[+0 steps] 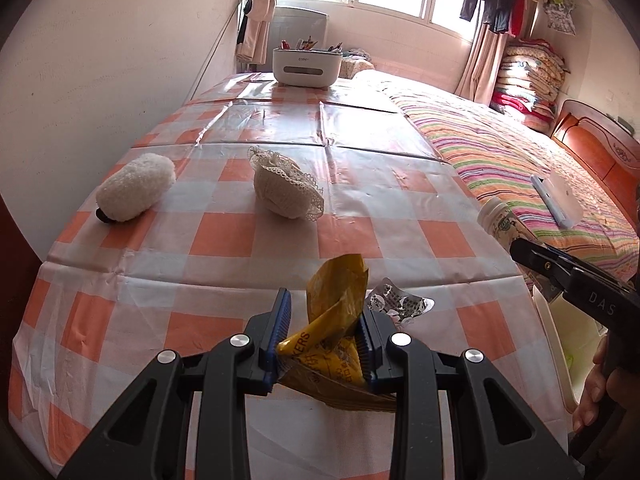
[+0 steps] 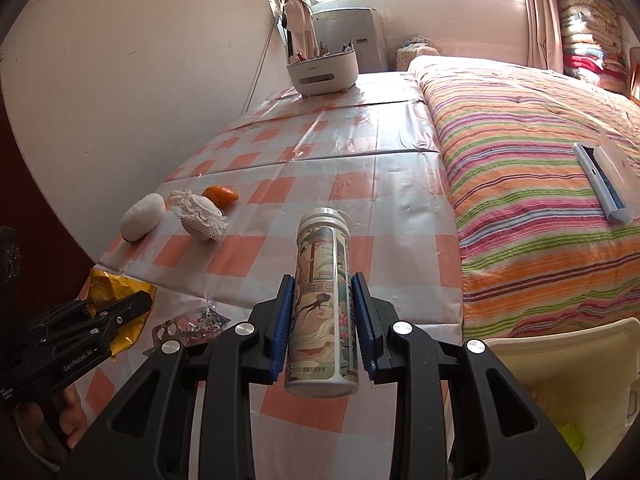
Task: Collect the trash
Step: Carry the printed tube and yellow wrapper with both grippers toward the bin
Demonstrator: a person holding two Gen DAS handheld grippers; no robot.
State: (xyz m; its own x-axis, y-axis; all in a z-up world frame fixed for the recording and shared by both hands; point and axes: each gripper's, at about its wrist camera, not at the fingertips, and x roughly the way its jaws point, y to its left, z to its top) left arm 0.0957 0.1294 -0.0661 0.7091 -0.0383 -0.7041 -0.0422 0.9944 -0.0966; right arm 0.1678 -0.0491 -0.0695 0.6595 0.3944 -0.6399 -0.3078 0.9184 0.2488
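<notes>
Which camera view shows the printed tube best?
The right wrist view: the printed tube fills the centre, clamped between the right gripper. The left wrist view shows only its cap end at the right edge.

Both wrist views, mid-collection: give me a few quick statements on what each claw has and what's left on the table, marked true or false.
1. The left claw is shut on a yellow wrapper. True.
2. The right claw is empty. False: it grips a printed tube bottle by its sides.
3. A crumpled silver foil pack lies on the checked tablecloth near the left claw. True.
4. The orange peel lies on the striped bed. False: it lies on the tablecloth, behind the lace pouch.
5. A white fluffy item rests on the table left of the lace pouch. True.
6. The white bin stands at the table's far end. False: it is at the near right corner.
</notes>
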